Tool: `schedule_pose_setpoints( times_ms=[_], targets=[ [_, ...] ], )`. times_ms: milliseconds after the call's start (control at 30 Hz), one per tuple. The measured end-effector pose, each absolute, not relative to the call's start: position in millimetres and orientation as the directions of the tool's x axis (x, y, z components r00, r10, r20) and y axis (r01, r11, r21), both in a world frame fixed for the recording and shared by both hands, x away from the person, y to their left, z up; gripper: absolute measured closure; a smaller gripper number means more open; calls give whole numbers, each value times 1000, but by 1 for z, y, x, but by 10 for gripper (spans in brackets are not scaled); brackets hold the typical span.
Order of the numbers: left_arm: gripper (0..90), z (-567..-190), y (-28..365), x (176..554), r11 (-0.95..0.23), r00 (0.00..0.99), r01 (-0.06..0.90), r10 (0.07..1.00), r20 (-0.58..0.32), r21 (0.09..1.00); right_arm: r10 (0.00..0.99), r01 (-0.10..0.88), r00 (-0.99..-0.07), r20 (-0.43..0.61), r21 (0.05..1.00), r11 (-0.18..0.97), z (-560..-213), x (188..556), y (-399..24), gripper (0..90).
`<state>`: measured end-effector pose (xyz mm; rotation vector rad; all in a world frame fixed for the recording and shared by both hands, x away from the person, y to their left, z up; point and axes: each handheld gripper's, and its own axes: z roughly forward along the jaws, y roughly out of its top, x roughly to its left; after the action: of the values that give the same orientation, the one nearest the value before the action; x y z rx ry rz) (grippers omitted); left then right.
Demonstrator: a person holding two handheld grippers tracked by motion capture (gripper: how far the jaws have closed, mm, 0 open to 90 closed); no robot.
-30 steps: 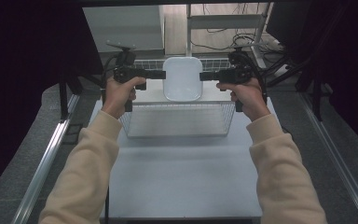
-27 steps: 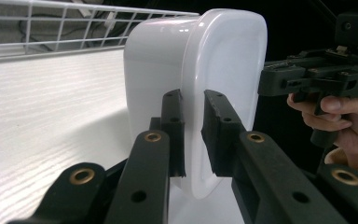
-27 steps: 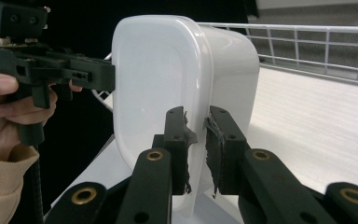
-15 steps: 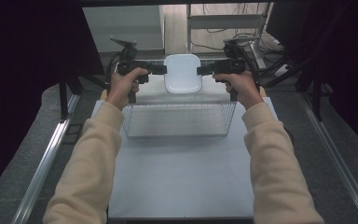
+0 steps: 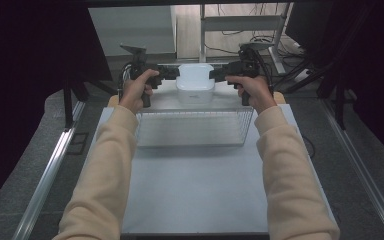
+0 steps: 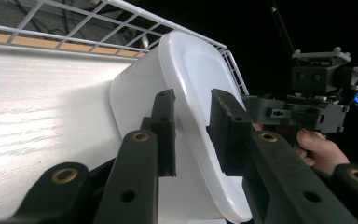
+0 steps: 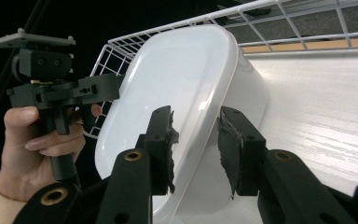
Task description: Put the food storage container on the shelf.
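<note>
No brand, label or legible writing shows on any object in these views; a faint grey mark on the near side of the white tub (image 5: 194,82) in the high view is too small to read. At the left of the high view, the person's left hand (image 5: 136,91) holds the left tongs (image 5: 174,74), which point inward toward the tub's left rim. The left gripper view shows those tongs (image 6: 192,133) with their two black jaws partly open on either side of the tub's (image 6: 186,79) rim; whether the pads press on it cannot be told. The tub sits between the two tongs, above the far edge of the white wire basket (image 5: 195,127), which rests on the white counter (image 5: 195,195). To the right, the right tongs (image 5: 215,75) in the right hand (image 5: 254,91) reach the tub's opposite rim. In the right gripper view these tongs (image 7: 196,149) likewise straddle the rim of the tub (image 7: 177,79) with a gap still visible, and the worn pads (image 7: 168,140) look ragged at the edges. Compared with a second ago, the tub has travelled away from the person: it then hung over the basket's rear part, and it now lies at or past the basket's far wall, with both hands farther forward.
</note>
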<state>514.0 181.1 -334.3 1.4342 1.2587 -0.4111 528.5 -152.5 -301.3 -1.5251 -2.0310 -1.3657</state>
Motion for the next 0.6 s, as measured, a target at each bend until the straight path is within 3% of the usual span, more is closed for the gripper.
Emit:
schedule_pose_setpoints(
  times_ms=[167, 233, 267, 300, 467, 600],
  targets=[
    [683, -334, 178, 513, 194, 376, 840, 465, -802, 507, 615, 856, -403, 677, 517, -8, -302, 528, -152, 641],
    [604, -332, 176, 511, 179, 397, 829, 480, -782, 530, 624, 850, -405, 669, 526, -12, -301, 526, -150, 525],
    [466, -329, 175, 508, 179, 402, 817, 505, -764, 548, 634, 816, -418, 651, 576, -53, -297, 520, -147, 410],
    [466, -327, 176, 506, 177, 410, 807, 519, -750, 563, 634, 816, -418, 651, 576, -53, -297, 520, -147, 410],
    [299, -310, 178, 484, 123, 473, 737, 609, -637, 665, 637, 710, -521, 568, 703, -47, -273, 492, -139, 259],
    [267, -299, 183, 464, 96, 503, 687, 653, -567, 720, 676, 667, -566, 472, 744, 38, -271, 475, -141, 233]
  ],
)
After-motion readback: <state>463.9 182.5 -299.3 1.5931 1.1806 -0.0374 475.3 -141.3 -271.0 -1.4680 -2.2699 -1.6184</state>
